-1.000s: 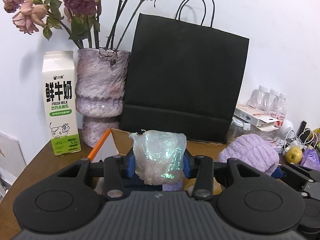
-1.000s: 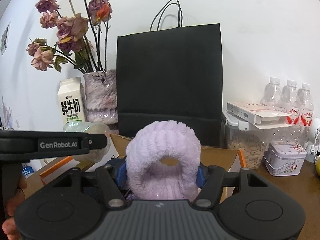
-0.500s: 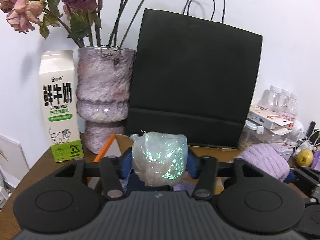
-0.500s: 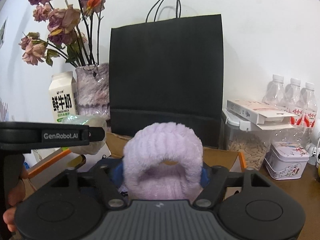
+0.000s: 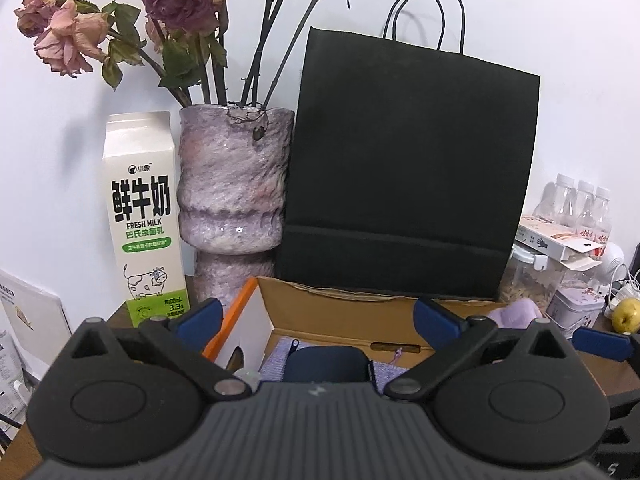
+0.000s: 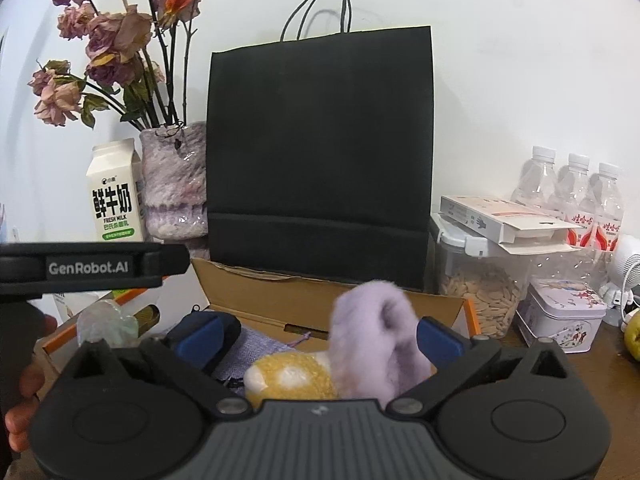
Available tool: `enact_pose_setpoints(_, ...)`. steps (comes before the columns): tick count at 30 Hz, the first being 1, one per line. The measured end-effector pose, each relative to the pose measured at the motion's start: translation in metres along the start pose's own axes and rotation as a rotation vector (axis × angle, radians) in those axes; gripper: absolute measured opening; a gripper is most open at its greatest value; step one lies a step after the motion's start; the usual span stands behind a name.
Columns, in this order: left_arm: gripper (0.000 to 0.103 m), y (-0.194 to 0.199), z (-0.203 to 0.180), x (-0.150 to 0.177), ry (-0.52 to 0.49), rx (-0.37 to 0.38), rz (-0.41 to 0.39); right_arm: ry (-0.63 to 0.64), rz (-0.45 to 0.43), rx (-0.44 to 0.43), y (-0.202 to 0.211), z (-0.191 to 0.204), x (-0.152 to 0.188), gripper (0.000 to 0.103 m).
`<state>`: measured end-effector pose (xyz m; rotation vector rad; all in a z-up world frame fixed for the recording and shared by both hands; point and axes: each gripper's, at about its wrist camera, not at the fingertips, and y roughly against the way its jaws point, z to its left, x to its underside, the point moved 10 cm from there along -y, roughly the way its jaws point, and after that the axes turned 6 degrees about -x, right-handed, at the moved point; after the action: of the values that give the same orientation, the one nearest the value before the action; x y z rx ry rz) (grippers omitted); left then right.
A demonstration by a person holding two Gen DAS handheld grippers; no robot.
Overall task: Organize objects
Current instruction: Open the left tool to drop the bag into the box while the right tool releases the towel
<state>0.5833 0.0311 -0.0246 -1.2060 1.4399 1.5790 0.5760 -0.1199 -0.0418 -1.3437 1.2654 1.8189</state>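
An open cardboard box (image 5: 344, 312) stands on the table in front of a black paper bag; in the right wrist view it (image 6: 312, 300) holds a purple pouch and a yellow plush. My left gripper (image 5: 316, 316) is open and empty above the box. The iridescent clear bundle (image 6: 106, 322) lies by the box's left wall, under the left tool. My right gripper (image 6: 320, 338) is open; the fluffy lilac scrunchie (image 6: 372, 336) tips between its jaws, leaning toward the right finger (image 6: 440, 342). The scrunchie also shows in the left wrist view (image 5: 516, 314).
A milk carton (image 5: 142, 220) and a purple vase (image 5: 234, 196) of dried roses stand left of the black bag (image 5: 404, 176). A seed jar (image 6: 480, 288), a tin (image 6: 560, 318), water bottles (image 6: 576, 192) and a green apple (image 5: 626, 320) crowd the right side.
Both grippers have opened. The iridescent bundle has dropped out of the left gripper to the box's left side. The lilac scrunchie is loose and tipping over in the right gripper.
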Motion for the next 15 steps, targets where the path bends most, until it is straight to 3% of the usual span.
enact_pose_setpoints(7, 0.103, 0.018, 0.006, 0.001, -0.012, -0.004, 0.002, -0.008, -0.013, -0.002, 0.013, 0.002, -0.001, 0.103)
enact_pose_setpoints(15, 0.103, 0.069, 0.011, 0.005, -0.01, 0.013, -0.003, -0.006, -0.033, -0.019, 0.051, 0.015, 0.0, 0.103)
